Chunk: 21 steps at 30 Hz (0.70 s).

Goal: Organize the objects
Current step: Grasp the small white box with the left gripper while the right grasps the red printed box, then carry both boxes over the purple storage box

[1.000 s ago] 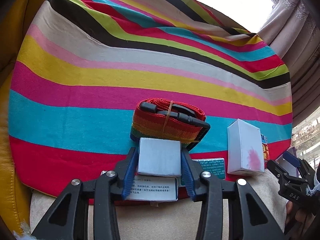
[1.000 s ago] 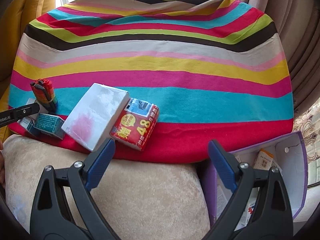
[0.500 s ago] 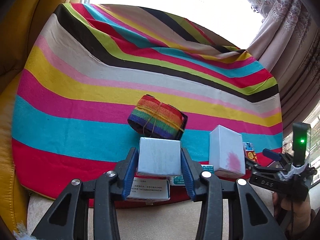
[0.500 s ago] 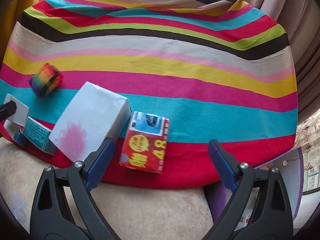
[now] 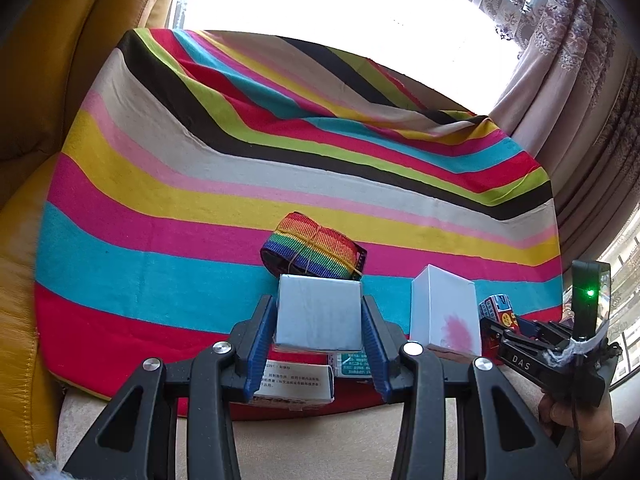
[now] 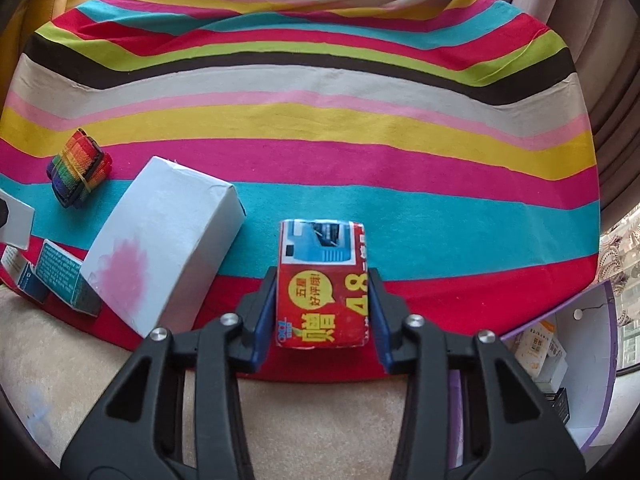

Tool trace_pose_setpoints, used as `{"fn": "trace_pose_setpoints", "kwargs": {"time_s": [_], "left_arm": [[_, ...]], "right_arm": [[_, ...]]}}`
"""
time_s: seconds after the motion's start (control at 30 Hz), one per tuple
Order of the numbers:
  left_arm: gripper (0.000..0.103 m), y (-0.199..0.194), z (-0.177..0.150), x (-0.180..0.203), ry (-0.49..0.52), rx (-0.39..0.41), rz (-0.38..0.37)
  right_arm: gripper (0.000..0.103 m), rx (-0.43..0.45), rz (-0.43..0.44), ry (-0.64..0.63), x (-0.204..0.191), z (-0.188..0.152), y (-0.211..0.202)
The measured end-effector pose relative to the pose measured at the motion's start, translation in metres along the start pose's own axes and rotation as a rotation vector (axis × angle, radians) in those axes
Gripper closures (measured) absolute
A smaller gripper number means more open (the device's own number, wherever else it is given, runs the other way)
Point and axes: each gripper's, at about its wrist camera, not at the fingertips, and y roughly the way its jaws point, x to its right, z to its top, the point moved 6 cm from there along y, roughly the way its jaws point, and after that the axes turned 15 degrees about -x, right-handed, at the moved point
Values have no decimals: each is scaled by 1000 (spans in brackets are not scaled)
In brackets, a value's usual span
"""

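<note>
Gripping a pale box (image 5: 318, 312) raised off the striped cloth (image 5: 160, 208), your left gripper (image 5: 319, 354) is clamped on its sides. Your right gripper (image 6: 322, 312) is closing on the red box (image 6: 322, 284), pads against both sides. At ten o'clock from it lies the white box (image 6: 160, 248); farther, the rainbow strap (image 6: 78, 174).

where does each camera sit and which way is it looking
Left wrist: on the left gripper, looking down along its fingers at the small white box they clamp; the person's other hand shows at right.
Right wrist: on the right gripper, looking down at the red box between its closing jaws; no hand shows.
Shared: the striped cloth, rainbow strap and tall white box.
</note>
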Motion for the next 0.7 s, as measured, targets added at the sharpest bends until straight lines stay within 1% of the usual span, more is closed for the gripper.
{"fn": "trace_pose_setpoints", "kwargs": {"time_s": [0.17,0.27,0.47,0.7], "left_arm": [[59,-6,-4,6,-1,10,-1],[59,-9,-8,14,0,11,-11],[59,-14,-17,37,27,1,-35],[59,-13,-25,57,33,-23,-64]], "right_arm": [[58,85,-17,3,1,-6,-19],[58,113,-20,-2,-1,-10,-29],[58,142,8,20,4,-19,-44],[58,161,51,54,18,-31,-56]]}}
